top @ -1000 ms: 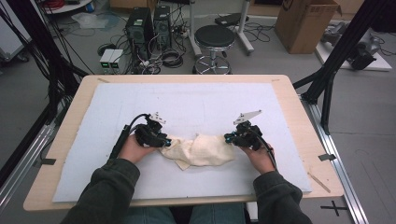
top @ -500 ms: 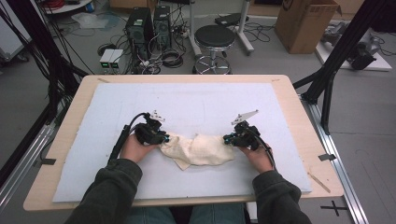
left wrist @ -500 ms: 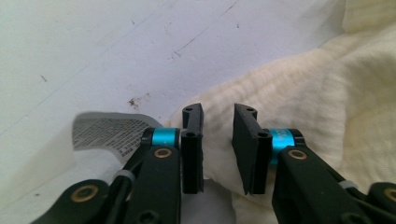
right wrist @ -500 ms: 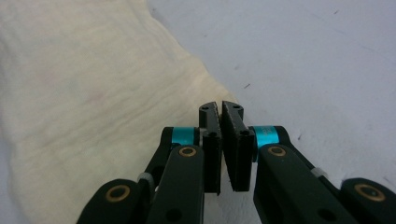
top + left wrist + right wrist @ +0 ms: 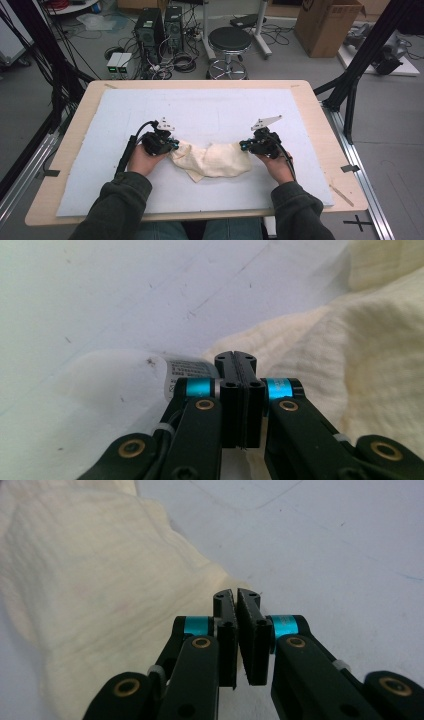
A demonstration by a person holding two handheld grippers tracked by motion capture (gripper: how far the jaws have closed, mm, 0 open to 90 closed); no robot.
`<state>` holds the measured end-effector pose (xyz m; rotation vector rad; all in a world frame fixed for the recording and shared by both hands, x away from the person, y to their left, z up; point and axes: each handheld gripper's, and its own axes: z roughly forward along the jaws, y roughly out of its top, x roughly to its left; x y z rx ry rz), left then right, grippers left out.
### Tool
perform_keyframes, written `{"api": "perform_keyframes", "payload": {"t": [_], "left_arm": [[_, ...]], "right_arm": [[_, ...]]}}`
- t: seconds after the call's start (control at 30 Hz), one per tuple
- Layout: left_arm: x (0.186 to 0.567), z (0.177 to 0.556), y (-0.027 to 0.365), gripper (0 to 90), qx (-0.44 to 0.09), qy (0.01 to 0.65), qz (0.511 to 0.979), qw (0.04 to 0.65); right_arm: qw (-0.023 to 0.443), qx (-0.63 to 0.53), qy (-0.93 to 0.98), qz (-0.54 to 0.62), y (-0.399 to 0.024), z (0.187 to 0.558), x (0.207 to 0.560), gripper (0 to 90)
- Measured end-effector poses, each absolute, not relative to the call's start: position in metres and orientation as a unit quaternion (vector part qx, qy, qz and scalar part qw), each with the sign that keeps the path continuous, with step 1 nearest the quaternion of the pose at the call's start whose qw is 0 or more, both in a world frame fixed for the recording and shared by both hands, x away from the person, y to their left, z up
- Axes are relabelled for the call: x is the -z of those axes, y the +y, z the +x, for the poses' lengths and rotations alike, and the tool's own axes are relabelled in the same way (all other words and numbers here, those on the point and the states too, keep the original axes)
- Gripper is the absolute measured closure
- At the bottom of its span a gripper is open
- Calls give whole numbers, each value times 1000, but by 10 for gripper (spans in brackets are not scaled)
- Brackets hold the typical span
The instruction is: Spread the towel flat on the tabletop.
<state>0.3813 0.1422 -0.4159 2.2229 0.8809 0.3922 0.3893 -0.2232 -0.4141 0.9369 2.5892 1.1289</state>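
- A crumpled cream cloth [image 5: 212, 159] lies on the white mat [image 5: 210, 107] that covers the wooden bench [image 5: 320, 107], in the half of the mat nearer the person, sagging in a shallow curve between the two grippers.
- The left gripper [image 5: 172, 146] sits at the cloth's left end. Its jaws have just been closing and now stand pressed together; in the left gripper view [image 5: 235, 360] the cloth's edge lies right at the tips, and a thin bit of fabric appears pinched between them.
- The right gripper [image 5: 244, 145] sits at the cloth's right end. In the right gripper view [image 5: 236, 596] its jaws are clenched on the cloth's corner, a narrow slit left between them.
- A round black stool [image 5: 229, 39] stands on the floor beyond the cloth, past the bench's far edge.
- A cardboard box [image 5: 325, 25] stands on the floor to the right of that stool.
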Motion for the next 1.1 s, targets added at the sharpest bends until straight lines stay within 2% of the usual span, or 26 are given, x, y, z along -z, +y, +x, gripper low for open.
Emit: {"api": "perform_keyframes", "payload": {"t": [0.37,0.63,0.8,0.93,0.97,1.0,1.03,1.07,1.1], "left_arm": [[387,361,166,892,-179,339,836,391],[384,360,172,892,-188,341,830,399],[380,385,176,892,-204,372,804,417],[368,434,172,892,-223,408,770,437],[364,447,170,887,-236,412,766,434],[360,457,167,861,-247,420,761,428],[357,466,166,731,-251,436,754,422],[354,470,167,636,-246,439,752,425],[353,471,169,645,-248,439,747,434]], "right_arm": [[106,-403,862,289,-219,381,384,868],[109,-401,866,279,-218,378,381,868],[120,-391,865,291,-218,398,372,875],[144,-386,849,331,-219,451,353,875],[160,-385,838,352,-219,468,346,835],[173,-400,817,378,-220,483,339,674],[179,-414,798,400,-220,494,332,574],[176,-417,792,410,-219,501,327,569],[177,-414,795,407,-217,505,324,573]]}}
